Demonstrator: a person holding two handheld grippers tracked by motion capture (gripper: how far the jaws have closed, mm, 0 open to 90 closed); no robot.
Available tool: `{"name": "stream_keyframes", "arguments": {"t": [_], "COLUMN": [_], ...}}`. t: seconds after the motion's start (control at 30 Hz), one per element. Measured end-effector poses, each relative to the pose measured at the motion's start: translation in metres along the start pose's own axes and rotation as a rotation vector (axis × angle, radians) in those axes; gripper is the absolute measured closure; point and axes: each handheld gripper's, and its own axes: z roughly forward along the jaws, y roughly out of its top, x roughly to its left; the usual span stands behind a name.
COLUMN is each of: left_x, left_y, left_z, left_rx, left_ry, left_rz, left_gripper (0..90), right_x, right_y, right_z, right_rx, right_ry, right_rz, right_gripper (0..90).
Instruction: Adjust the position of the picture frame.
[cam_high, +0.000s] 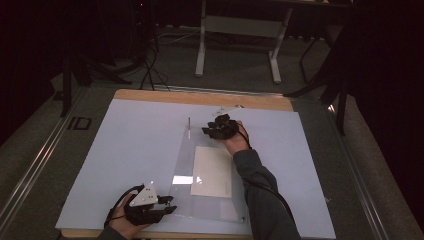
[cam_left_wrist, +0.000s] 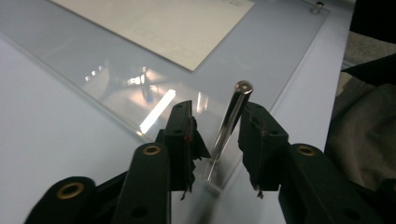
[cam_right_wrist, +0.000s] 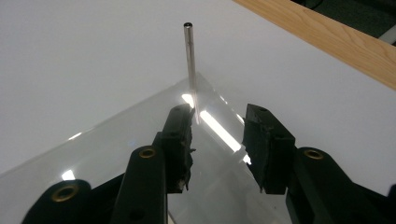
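**Two pins, one slippery sheet**

My left gripper (cam_left_wrist: 215, 135) stands parted around a polished steel pin (cam_left_wrist: 231, 119) at the clear acrylic sheet (cam_high: 186, 155)'s 7 o'clock corner. My right gripper (cam_right_wrist: 217, 140) gapes, empty, short of the 12 o'clock pin (cam_right_wrist: 190, 51). Smooth rods may slip; a nudge could skate the glossy sheet and its matte paper (cam_high: 212, 171).

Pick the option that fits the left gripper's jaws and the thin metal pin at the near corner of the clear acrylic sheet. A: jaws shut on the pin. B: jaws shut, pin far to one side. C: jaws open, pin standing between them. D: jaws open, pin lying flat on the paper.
C: in the left gripper view the left gripper stands open, with the thin metal pin upright in the gap at the clear acrylic sheet corner.
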Motion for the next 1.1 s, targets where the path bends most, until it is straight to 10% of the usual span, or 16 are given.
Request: {"name": "stream_keyframes", "arguments": {"t": [0.2, 1.1], "left_x": [-0.002, -0.007], "left_y": [0.001, 0.002], "left_z": [0.002, 0.011], "left_rx": [0.010, 0.053], "left_ry": [0.007, 0.052], "left_rz": [0.017, 0.031], "left_gripper": [83.3, 79.7], "right_x": [0.002, 0.008], "right_y": [0.006, 0.028], "right_z": [0.012, 0.065], "right_rx": [0.000, 0.009], "right_ry": [0.012, 0.019], "right_rz": [-0.005, -0.002], "right_gripper": [63.3, 71.6]}}
